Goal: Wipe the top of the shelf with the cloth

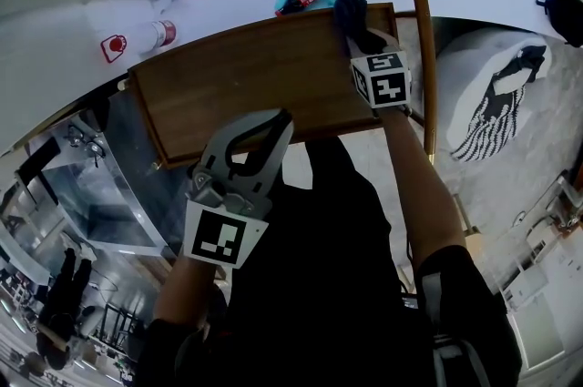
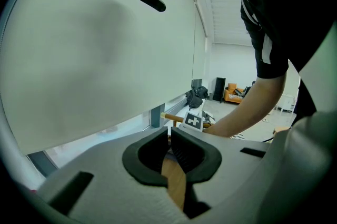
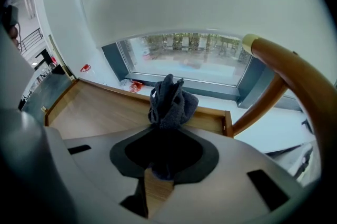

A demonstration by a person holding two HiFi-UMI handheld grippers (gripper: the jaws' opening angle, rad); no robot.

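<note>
Closest to the camera, the left gripper [image 1: 279, 123] hangs over the near edge of the wooden shelf [image 1: 246, 71], and its fingers are pressed together with nothing between them. Farther off, the right gripper [image 3: 167, 128] has its fingers pinching a dark grey cloth [image 3: 169, 101]. That cloth sticks out in a bunch at the far right corner of the shelf top, near a wooden pole [image 1: 421, 57].

Daylit, window glare, heavy fisheye warp, dark corners.
</note>
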